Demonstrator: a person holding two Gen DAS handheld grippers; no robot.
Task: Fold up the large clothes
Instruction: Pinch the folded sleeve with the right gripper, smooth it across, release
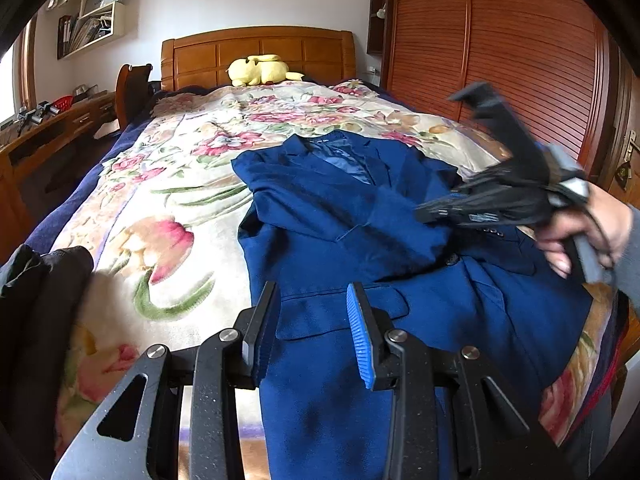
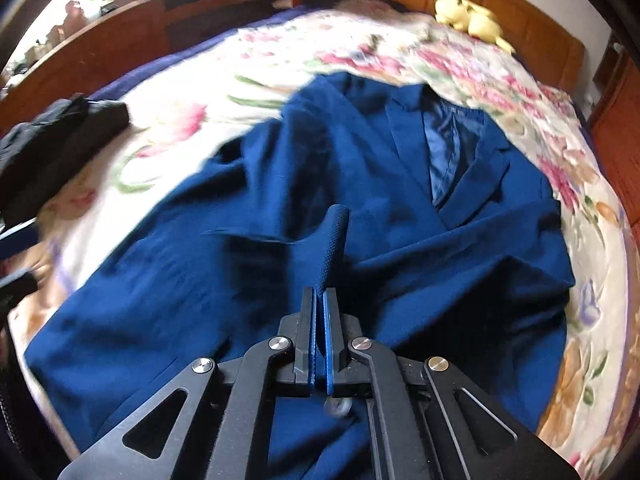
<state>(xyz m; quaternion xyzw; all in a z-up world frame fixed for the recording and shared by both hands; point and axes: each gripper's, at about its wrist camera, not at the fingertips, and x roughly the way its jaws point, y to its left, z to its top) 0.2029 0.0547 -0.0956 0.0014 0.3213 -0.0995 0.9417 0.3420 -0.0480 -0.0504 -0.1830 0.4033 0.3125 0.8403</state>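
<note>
**Two grippers over a blue jacket on the bed**

The jacket (image 2: 360, 208) lies front up on the bed (image 1: 168, 184), collar toward the headboard (image 1: 260, 56). The right gripper (image 2: 320, 320) has its jaws pressed together, pinching a raised fold of the jacket's cloth. The left gripper (image 1: 312, 332) stands partly spread above the jacket's lower hem, with nothing gripped; the cloth lies beneath and between its fingers (image 1: 362, 332). A floral blanket (image 2: 560, 168) covers the bed. A yellow plush toy (image 1: 260, 70) rests by the headboard, a dark garment (image 2: 52, 140) lies near the left edge, and a slatted wooden wardrobe (image 1: 500, 52) stands on the right.
</note>
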